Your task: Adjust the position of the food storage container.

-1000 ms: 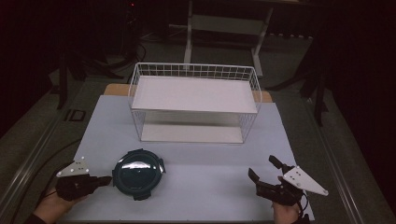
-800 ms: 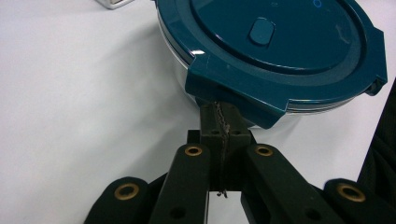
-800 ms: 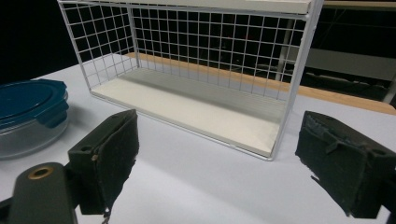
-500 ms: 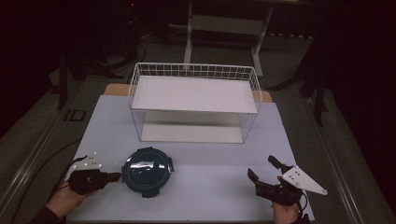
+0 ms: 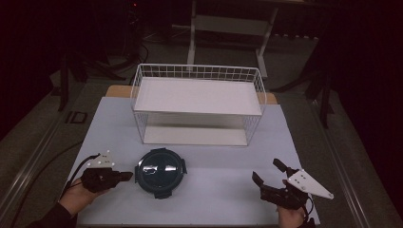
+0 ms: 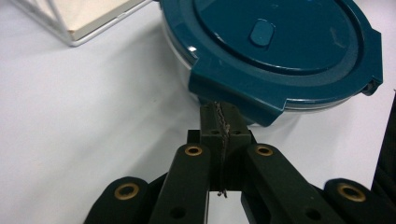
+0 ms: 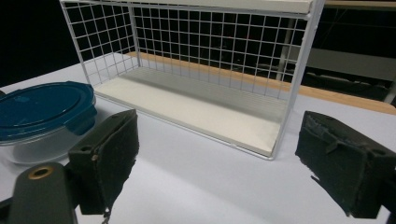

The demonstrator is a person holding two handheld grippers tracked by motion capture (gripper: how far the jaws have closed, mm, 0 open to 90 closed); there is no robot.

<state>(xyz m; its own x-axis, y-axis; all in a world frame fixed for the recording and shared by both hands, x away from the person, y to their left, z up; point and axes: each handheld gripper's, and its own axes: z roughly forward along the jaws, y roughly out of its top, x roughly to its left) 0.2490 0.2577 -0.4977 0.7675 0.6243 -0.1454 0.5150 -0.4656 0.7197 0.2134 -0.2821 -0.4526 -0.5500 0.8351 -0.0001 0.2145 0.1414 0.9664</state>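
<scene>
A round clear container with a teal clip lid [image 5: 159, 172] sits on the white table top, in front of the wire rack. My left gripper [image 5: 127, 176] lies just left of it, shut with nothing between the pads. In the left gripper view its tips [image 6: 219, 122] sit under one of the lid's [image 6: 280, 51] latch tabs, against the container's side. My right gripper [image 5: 267, 171] rests near the front right corner, open and holding nothing. In the right gripper view, its two pads [image 7: 109, 158] stand wide apart, and the container [image 7: 42, 109] shows at the far left.
A white wire rack [image 5: 197, 102] with a lower and an upper white shelf stands at the back middle of the table; it shows in the right gripper view [image 7: 201, 70], with a corner [image 6: 79, 23] in the left gripper view. A cable [image 5: 76, 173] trails from the left gripper. Dark floor surrounds the table.
My left gripper has moved to the right, and the teal-lidded container has slid right ahead of it. The right gripper has kept still.
</scene>
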